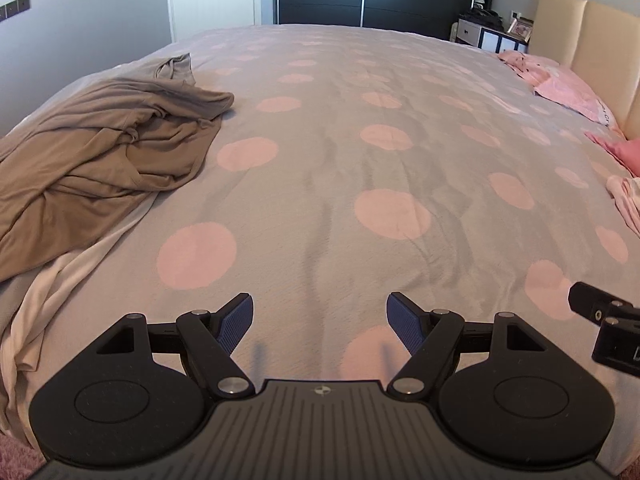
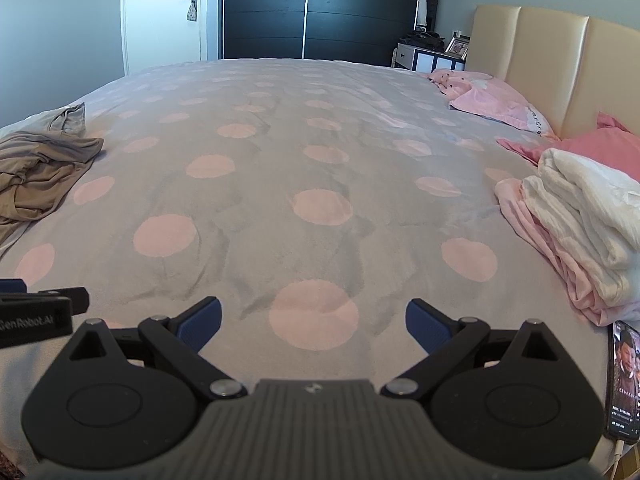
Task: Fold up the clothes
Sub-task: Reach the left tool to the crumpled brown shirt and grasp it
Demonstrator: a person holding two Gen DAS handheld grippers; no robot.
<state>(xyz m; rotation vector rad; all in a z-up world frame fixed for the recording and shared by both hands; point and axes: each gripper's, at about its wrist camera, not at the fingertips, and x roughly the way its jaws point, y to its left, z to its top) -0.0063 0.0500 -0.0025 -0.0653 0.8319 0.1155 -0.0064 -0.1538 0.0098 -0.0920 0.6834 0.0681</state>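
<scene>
A crumpled tan garment (image 1: 92, 152) lies on the left side of the bed, over a cream garment (image 1: 48, 292) that trails to the bed's edge. The tan garment also shows at the far left in the right wrist view (image 2: 40, 164). A stack of folded white and pink clothes (image 2: 580, 224) sits at the right side of the bed. My left gripper (image 1: 320, 320) is open and empty, low over the bedspread near its front edge. My right gripper (image 2: 313, 322) is open and empty beside it, to the right.
The bed (image 1: 340, 160) has a grey bedspread with pink dots. Pink pillows (image 2: 492, 102) lie against a cream headboard (image 2: 560, 60) at the right. A phone (image 2: 624, 380) with a lit screen lies at the bed's right front edge. A dark wardrobe (image 2: 320, 12) and a door stand behind.
</scene>
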